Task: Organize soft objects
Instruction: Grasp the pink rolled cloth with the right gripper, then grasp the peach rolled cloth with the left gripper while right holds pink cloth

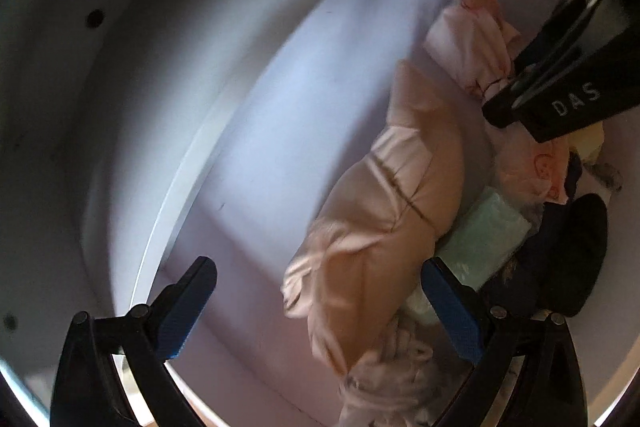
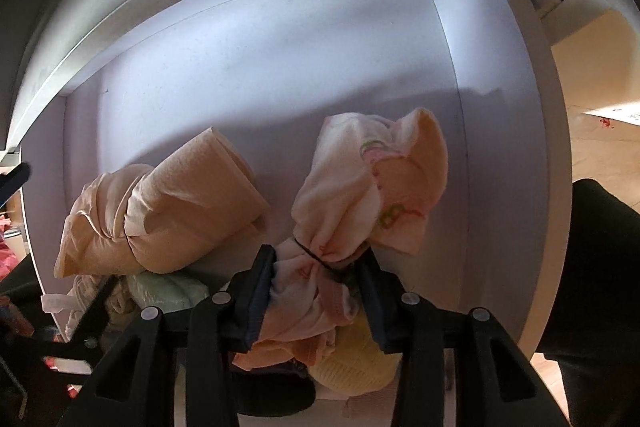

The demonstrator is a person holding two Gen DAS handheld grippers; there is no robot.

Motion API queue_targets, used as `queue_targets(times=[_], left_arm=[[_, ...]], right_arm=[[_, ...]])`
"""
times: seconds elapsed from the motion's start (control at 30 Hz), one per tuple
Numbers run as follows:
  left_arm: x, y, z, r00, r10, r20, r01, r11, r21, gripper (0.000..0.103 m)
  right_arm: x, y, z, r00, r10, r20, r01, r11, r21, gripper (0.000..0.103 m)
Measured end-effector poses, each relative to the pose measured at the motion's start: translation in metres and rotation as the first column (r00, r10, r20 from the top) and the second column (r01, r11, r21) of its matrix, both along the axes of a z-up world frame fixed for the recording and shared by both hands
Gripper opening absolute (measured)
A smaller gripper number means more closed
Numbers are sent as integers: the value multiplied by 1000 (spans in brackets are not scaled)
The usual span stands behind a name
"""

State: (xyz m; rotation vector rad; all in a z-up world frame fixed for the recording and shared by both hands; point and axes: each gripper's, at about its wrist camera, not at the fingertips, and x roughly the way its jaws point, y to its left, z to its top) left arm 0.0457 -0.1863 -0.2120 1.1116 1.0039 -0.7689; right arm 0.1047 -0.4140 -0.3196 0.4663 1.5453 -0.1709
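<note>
Right wrist – tongs (image 2: pixel 316 291) hide pink bundle's (image 2: pixel 360 187) end

A peach-beige rolled cloth (image 2: pixel 168 215) is seen, next to a pale pink bundle (image 2: pixel 360 195) printed with green and pink doodles. A mint-green pack (image 2: pixel 168 293) and a yellow knit piece (image 2: pixel 352 363) are tucked nearer. The drawer (image 2: pixel 280 59) is plain white.

A white shelf compartment (image 2: pixel 280 67) is being lit from above, with a shadow being cast across its back panel. Pale wooden floor (image 2: pixel 592 75) is being glimpsed beyond its right wall (image 2: pixel 508 107).
</note>
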Motion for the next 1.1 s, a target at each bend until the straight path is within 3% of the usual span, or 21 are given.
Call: queue_targets(times=[0.2, 0.23, 0.3, 0.5, 0.6, 0.67, 0.73, 0.8, 0.93, 1.1], left_arm=[[9, -12, -19, 998, 24, -59, -24, 1000, 17, 101], [12, -10, -23, 996, 52, -71, -51, 999, 20, 99], [20, -3, -29, 988, 117, -101, -114, 993, 34, 85], [35, 44, -38, 953, 284, -104, -277, 958, 80, 77], [43, 66, -42, 914, 392, -108, -377, 917, 131, 77], [46, 72, -36, 896, 430, -113, -419, 902, 105, 80], [46, 72, -25, 886, 448, -121, -444, 894, 60, 92], [46, 65, -14, 898, 430, -100, -431, 902, 11, 101], [47, 43, 1, 927, 375, -9, -375, 925, -59, 102], [55, 29, -5, 911, 411, -36, -412, 909, -62, 102]], right_arm=[[-10, -19, 9, 1000, -1, 2, 1, 1000, 13, 41], [-10, -16, 2, 1000, -1, 2, 1, 1000, 12, 41], [-10, -18, 0, 1000, 2, 1, -2, 1000, 8, 41], [-8, -17, 3, 1000, 5, 1, -5, 1000, 8, 41], [-8, -17, 1, 1000, 5, -1, -5, 1000, 5, 41], [-7, -18, 1, 1000, 5, -3, -5, 1000, 2, 41], [-7, -17, -2, 1000, 0, -4, 0, 1000, 4, 41], [-6, -18, 0, 1000, -5, -5, 5, 1000, 8, 41], [-7, -16, 1, 1000, -4, -4, 4, 1000, 8, 41], [-7, -14, 5, 1000, 3, 3, -3, 1000, 3, 41]])
